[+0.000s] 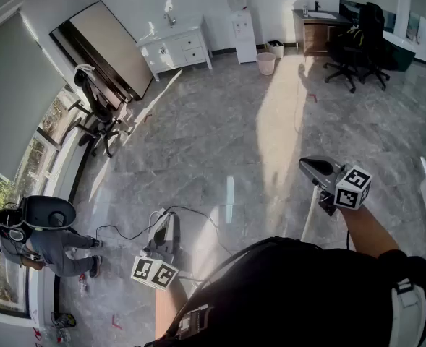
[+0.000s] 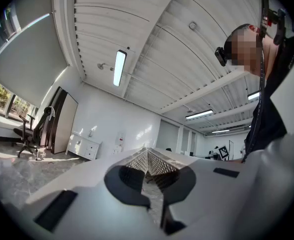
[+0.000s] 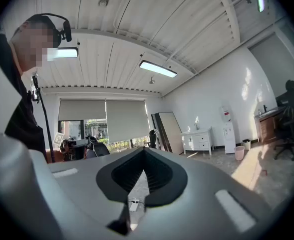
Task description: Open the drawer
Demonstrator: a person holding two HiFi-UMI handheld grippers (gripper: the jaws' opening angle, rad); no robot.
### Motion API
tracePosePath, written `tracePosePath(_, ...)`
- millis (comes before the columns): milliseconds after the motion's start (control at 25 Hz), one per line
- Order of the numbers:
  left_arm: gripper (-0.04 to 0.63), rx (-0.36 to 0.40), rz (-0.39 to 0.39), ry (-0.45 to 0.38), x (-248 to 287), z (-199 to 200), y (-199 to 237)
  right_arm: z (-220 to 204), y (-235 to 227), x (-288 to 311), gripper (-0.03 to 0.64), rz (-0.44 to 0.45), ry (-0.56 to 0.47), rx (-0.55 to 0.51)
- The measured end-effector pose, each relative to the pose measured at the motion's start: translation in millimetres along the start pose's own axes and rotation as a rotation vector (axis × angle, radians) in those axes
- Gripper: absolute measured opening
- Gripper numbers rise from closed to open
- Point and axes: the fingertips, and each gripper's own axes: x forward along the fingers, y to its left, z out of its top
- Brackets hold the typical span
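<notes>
Stands well back from the white cabinet (image 1: 175,49), with bare grey floor (image 1: 220,143) in between. Holds the left tool (image 1: 160,221) clenched, tips pressed together with nothing caught in them, far short of the cabinet. Holds the right tool (image 1: 310,167) clenched too and likewise empty (only floor showing through the hollow behind its tips), also well apart from the cabinet. Finds the drawers (image 1: 193,48) in the cabinet's right half, fronts seemingly flush at this range. Places a water dispenser (image 1: 243,33) just right of the cabinet, a pink bin (image 1: 266,63) right of that, a tall dark-edged board (image 1: 104,45) leaning on the wall just left of the cabinet, and a black chair (image 1: 97,107) further left and nearer than the cabinet. Leaves a person (image 1: 50,248) low on the floor, far to the cabinet's left
</notes>
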Motion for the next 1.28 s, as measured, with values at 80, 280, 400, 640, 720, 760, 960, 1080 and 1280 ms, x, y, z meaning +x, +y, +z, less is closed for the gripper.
tracePosePath(80, -0.008, -0.002, -0.003, -0.001, 0, -1, 0, -2, 2, 1, -0.008, 0.004, 0.001, -0.003)
tracePosePath(280, -0.008, 0.000, -0.015, 0.003, 1, -1, -5, -1, 5, 0, -0.008, 0.011, 0.005, -0.011)
tracePosePath(400, -0.008, 0.000, -0.020, 0.002, 3, 0, -4, 0, 4, 1, -0.008, 0.012, 0.002, -0.012)
tracePosePath(640, -0.008, 0.000, -0.021, 0.004, 3, 3, 2, 3, 5, 7, -0.008, 0.010, 0.001, -0.006)
tracePosePath(720, -0.008, 0.001, -0.023, 0.001, 4, 3, 3, 4, 4, 8, -0.008, 0.012, -0.007, 0.004)
tracePosePath(760, -0.008, 0.000, -0.023, -0.001, 4, 3, 3, 4, 3, 8, -0.008, 0.012, -0.014, 0.011)
tracePosePath(960, -0.008, 0.003, -0.025, -0.003, 3, 5, 10, 7, 5, 16, -0.006, 0.016, -0.027, 0.014)
tracePosePath(1080, -0.008, 0.003, -0.024, -0.005, 3, 10, 13, 12, 6, 21, -0.006, 0.024, -0.027, 0.009)
tracePosePath(1280, -0.008, 0.003, -0.016, -0.010, -1, 9, 21, 10, 10, 29, -0.006, 0.037, -0.023, -0.002)
